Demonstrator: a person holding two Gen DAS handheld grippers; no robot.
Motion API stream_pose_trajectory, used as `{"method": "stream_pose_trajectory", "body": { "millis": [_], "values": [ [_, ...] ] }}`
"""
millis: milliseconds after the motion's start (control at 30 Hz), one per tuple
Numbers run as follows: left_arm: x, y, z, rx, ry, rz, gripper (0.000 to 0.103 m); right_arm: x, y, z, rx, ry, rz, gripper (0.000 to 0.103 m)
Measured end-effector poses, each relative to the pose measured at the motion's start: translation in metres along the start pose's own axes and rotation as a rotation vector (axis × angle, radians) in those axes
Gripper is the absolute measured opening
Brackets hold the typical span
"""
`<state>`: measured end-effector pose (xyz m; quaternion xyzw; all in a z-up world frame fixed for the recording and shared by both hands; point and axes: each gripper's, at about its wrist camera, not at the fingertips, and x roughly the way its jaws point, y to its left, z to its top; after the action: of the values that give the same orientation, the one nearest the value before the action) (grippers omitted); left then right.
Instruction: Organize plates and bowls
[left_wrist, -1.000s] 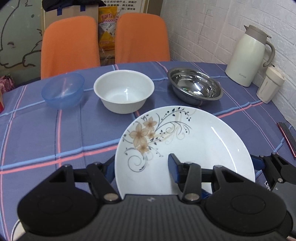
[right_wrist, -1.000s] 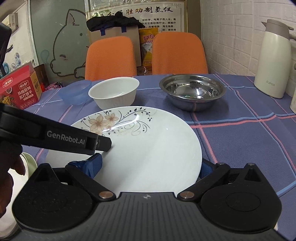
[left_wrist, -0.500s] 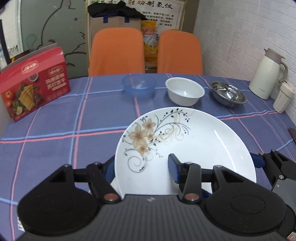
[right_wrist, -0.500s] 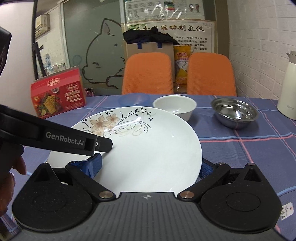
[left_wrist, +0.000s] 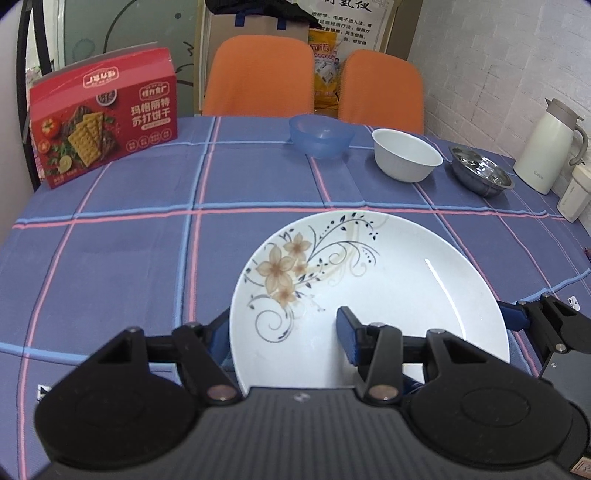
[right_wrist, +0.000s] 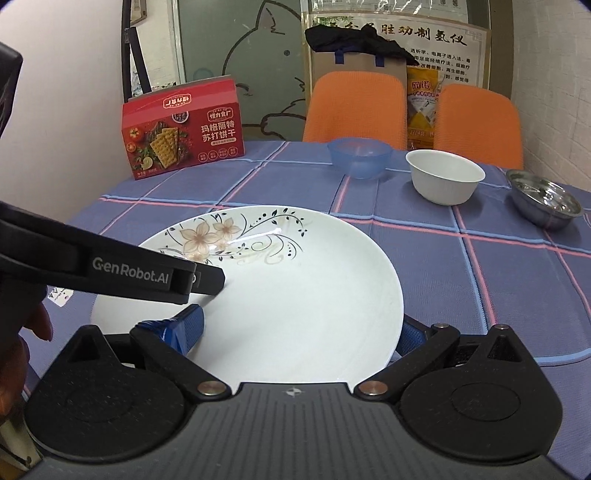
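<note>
While both tools grip the floral plate (left_wrist: 388, 273) above the checked worktop (left_wrist: 110, 258), the left tool (left_wrist: 284, 332), lettered "GenRobot.AI", eases its jaws apart, the right tool (right_wrist: 299, 328) clamping the opposite rim.

Plate (left_wrist: 388, 280) near rim hidden behind left claw (left_wrist: 284, 332) body; thermos (left_wrist: 550, 147) logo too small.

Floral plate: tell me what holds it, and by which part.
Both hand-held grippers straddle the floral plate at its near rim: left hand-held gripper opening, left edge; right hand-held gripper, right edge.
</note>
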<state>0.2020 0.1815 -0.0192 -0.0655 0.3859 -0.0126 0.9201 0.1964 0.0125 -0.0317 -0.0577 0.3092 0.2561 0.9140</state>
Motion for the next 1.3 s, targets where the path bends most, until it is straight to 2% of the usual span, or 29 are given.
{"method": "stream_pose_trajectory", "body": {
  "millis": [67, 200, 267, 500, 667, 933, 1033, 1300],
  "values": [
    [0.000, 0.002, -0.002, 0.005, -0.013, 0.004, 0.052, 0.001, 0.002, -0.001, -0.011, -0.001, -0.014, 0.091],
    [-0.004, 0.002, -0.003, 0.008, -0.034, -0.008, 0.055, 0.004, 0.004, -0.007, -0.032, 0.019, -0.061, 0.091],
    [-0.007, 0.002, -0.002, 0.010, -0.052, 0.006, 0.057, 0.004, 0.000, -0.008, -0.022, 0.015, -0.031, 0.089],
    [-0.019, 0.001, 0.003, 0.000, -0.088, 0.024, 0.063, 0.001, -0.002, -0.010, -0.017, 0.018, -0.020, 0.089],
    [-0.022, -0.012, 0.007, 0.003, -0.108, 0.002, 0.073, -0.016, -0.025, -0.008, 0.087, -0.045, -0.029, 0.090],
    [-0.020, -0.055, 0.015, 0.019, -0.118, -0.056, 0.073, -0.034, -0.083, -0.018, 0.277, -0.062, -0.115, 0.090],
    [-0.018, -0.068, 0.017, 0.015, -0.125, -0.078, 0.073, -0.039, -0.105, -0.026, 0.346, -0.053, -0.173, 0.090],
    [-0.009, -0.107, 0.018, 0.052, -0.105, -0.089, 0.074, -0.051, -0.144, -0.048, 0.446, -0.034, -0.240, 0.090]
  ]
}}
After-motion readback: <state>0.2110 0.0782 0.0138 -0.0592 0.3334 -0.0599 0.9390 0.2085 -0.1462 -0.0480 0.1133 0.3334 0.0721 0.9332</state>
